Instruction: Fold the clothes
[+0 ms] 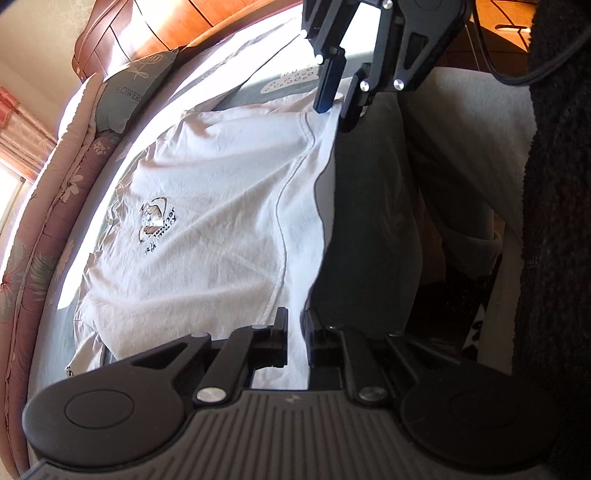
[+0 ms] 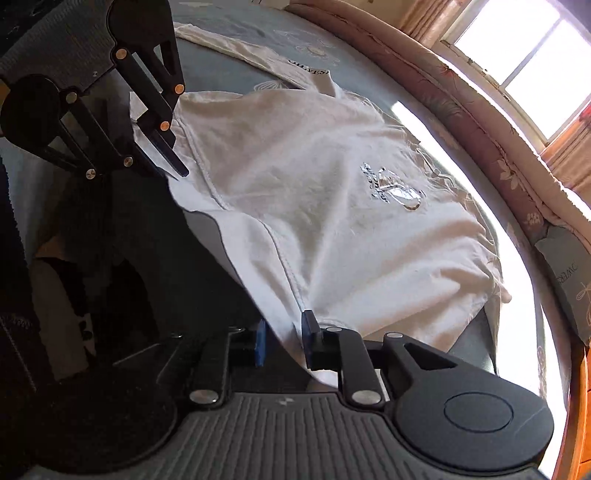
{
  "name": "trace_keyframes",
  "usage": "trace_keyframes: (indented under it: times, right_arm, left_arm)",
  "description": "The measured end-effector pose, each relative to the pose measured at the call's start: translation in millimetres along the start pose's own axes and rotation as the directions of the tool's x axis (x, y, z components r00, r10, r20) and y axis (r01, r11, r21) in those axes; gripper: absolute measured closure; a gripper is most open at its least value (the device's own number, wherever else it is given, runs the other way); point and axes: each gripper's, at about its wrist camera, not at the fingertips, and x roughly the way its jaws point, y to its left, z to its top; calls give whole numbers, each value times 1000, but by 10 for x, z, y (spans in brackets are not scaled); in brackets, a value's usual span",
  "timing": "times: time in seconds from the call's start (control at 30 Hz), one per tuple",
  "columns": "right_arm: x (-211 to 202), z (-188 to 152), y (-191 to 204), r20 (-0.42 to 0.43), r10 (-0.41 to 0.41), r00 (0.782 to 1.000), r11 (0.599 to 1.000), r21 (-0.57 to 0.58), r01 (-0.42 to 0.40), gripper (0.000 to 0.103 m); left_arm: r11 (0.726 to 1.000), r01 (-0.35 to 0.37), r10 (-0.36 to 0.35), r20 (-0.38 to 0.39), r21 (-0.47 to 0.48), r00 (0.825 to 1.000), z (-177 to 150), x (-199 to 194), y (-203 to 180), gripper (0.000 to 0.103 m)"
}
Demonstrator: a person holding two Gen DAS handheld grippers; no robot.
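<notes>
A bed with a grey-blue sheet (image 2: 229,70) fills the scene. A floral quilt (image 1: 40,236) lies along its far edge, near a grey cushion (image 1: 127,94) and a wooden headboard (image 1: 122,26). Strong sunlight enters through a curtained window (image 2: 517,48).

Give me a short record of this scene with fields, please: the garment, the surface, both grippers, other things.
garment: white T-shirt with a dark chest print, front up, near edge lifted
surface: bed with grey-blue sheet
left gripper: fabric edge between its fingers
right gripper: fabric edge between its fingers
other: cushion with a flower print
</notes>
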Motion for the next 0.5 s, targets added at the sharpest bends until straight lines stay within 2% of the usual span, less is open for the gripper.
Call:
trace_keyframes:
  times: [0.07, 0.13, 0.2, 0.23, 0.3, 0.37, 0.4, 0.43, 0.47, 0.5]
  right_arm:
    - [10, -183, -242, 21, 50, 999, 986, 161, -53, 71]
    - [20, -366, -483, 50, 96, 994, 943, 316, -107, 65]
    - [30, -549, -725, 86, 136, 987, 873, 460, -161, 55]
    - [34, -641, -846, 106, 154, 982, 829, 528, -187, 55]
    - [44, -824, -1087, 150, 184, 971, 722, 650, -237, 46]
    - [54, -1007, -1329, 198, 206, 958, 595, 752, -284, 43]
    - [59, -1099, -1450, 223, 214, 951, 525, 795, -305, 41]
    - [64, -1190, -1570, 249, 219, 943, 451, 832, -324, 41]
    - [118, -1251, -1628, 265, 240, 934, 396, 852, -344, 36]
    - [201, -1281, -1635, 276, 270, 922, 361, 859, -362, 34]
  left_arm:
    - [999, 9, -10, -9, -43, 1000, -87, -105, 83, 90]
    - [996, 9, -10, -14, -90, 1000, -150, -176, 191, 88]
    - [990, 0, -1, -8, -144, 1000, -180, -219, 295, 84]
    - [985, -3, 3, -1, -175, 1000, -178, -222, 348, 80]
    - [968, 6, -2, 16, -250, 1000, -148, -186, 481, 72]
    - [937, 46, -34, 40, -345, 999, -136, -134, 612, 59]
    - [914, 79, -61, 58, -397, 996, -138, -110, 679, 57]
    - [876, 128, -100, 85, -465, 991, -160, -81, 772, 55]
    - [841, 165, -129, 106, -515, 986, -197, -58, 817, 54]
    - [797, 204, -158, 130, -569, 979, -225, 1, 884, 53]
